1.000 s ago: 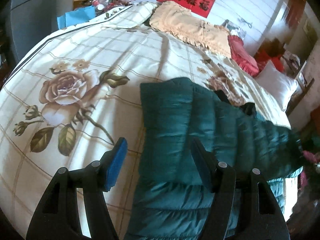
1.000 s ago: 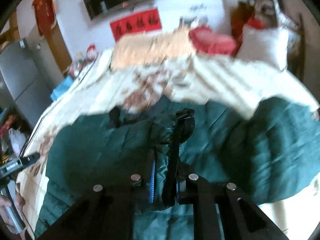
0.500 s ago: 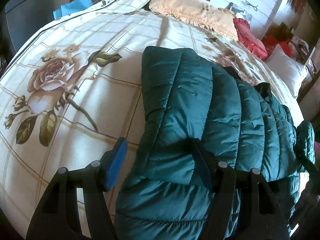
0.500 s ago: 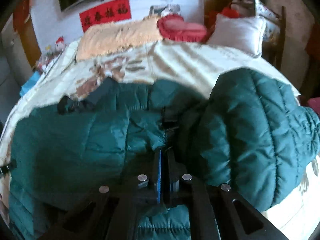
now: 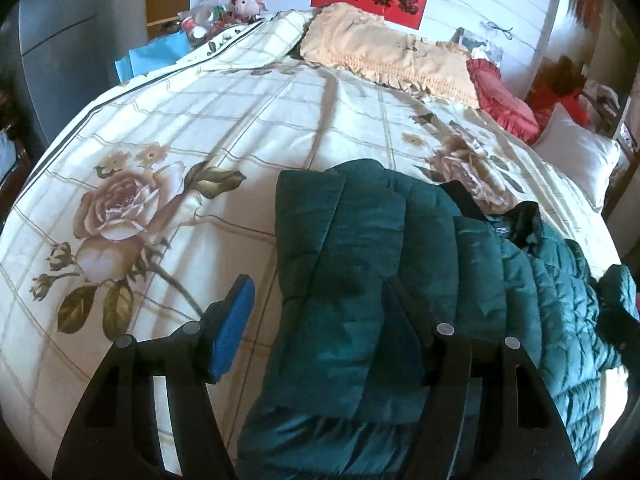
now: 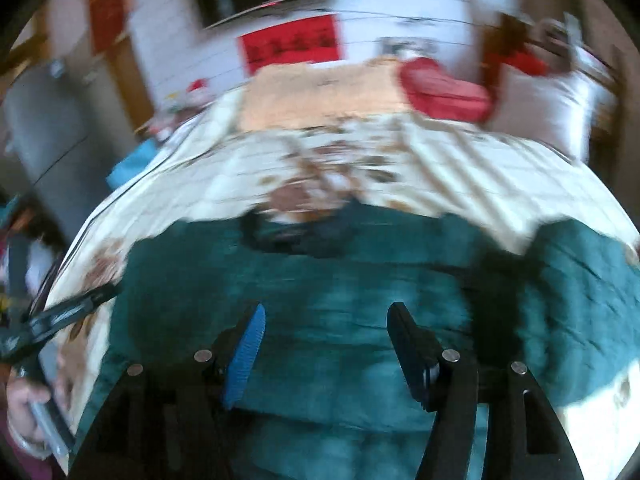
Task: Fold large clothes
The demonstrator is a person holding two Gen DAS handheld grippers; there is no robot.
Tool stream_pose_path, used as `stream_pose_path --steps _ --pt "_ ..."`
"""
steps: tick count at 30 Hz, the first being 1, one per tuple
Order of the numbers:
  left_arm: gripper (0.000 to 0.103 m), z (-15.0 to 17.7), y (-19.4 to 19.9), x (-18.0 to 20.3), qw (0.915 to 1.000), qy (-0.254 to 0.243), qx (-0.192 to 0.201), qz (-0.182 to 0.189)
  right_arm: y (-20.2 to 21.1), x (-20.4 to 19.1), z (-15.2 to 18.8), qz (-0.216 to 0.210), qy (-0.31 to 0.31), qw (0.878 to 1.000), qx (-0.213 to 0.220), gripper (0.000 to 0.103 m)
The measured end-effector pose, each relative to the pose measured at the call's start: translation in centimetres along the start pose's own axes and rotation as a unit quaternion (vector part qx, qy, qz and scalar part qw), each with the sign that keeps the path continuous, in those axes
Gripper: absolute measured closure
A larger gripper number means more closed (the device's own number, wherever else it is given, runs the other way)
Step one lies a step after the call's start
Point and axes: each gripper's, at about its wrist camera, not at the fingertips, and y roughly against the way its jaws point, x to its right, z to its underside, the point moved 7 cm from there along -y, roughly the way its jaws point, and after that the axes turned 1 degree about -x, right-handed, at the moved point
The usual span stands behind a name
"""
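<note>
Both tongs (image 5: 316, 320) (image 6: 324, 344) spread apart over green jacket (image 5: 360, 280) on bed (image 5: 200, 128).

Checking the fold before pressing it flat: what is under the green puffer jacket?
The green puffer jacket lies on the floral bedspread. One folded-over panel rests on its own lower layers; anything beneath them is covered.

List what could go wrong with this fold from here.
1. Both the left gripper and the right gripper are open, so nothing pins the puffy green jacket; its folded-over sleeve panel may spring back open.
2. The jacket's right end lies near the edge of the bed and could slide off.
3. The right wrist view is blurred, so a regrasp now might miss.
</note>
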Motion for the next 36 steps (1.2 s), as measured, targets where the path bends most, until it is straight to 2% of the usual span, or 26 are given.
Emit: stream_pose_path --steps 4,7,10,14,20,24,27,29,32,34,36 --pt "0.037 0.1 -1.8 -0.1 0.9998 -0.003 -0.011 -0.015 -4.1 -4.6 -0.5 -0.002 0.055 0.998 -0.003 0.042" --pt "0.037 0.3 -2.6 -0.3 0.9998 0.003 -0.015 -0.014 -5.9 -6.4 -0.4 -0.007 0.074 0.997 -0.007 0.042" --pt "0.037 0.5 -3.4 -0.4 0.9997 0.001 -0.017 -0.015 -8.0 -7.7 -0.5 0.007 0.103 0.995 -0.007 0.042" --pt "0.037 0.9 -4.2 -0.2 0.9997 -0.001 -0.019 -0.013 -9.8 -8.1 0.0 0.028 0.121 0.992 -0.020 0.042" --pt "0.034 1.0 -5.2 -0.4 0.9996 0.010 -0.028 -0.003 -12.9 -6.5 -0.2 0.041 0.089 0.994 -0.048 0.042" --pt "0.033 1.2 -5.1 -0.2 0.9997 0.002 -0.022 -0.013 -11.8 -6.6 -0.4 0.035 0.090 0.994 -0.054 0.042" --pt "0.029 1.2 -5.1 -0.2 0.9996 0.003 -0.020 -0.018 -8.3 -6.0 0.1 0.018 0.082 0.996 -0.039 0.042" --pt "0.028 1.2 -5.2 -0.4 0.9997 0.008 -0.019 -0.014 -6.2 -5.1 0.6 0.025 0.084 0.996 -0.029 0.042" --pt "0.025 1.4 -5.2 -0.6 0.9997 0.012 -0.015 -0.014 -2.9 -1.3 2.3 0.060 0.084 0.994 -0.019 0.042" --pt "0.023 1.5 -5.2 -0.7 0.9997 0.016 -0.011 -0.015 -2.1 0.8 3.5 0.074 0.072 0.994 -0.026 0.042" --pt "0.022 1.5 -5.2 -0.7 0.9997 0.018 -0.008 -0.017 -2.5 3.8 5.2 0.095 0.050 0.993 -0.050 0.042"
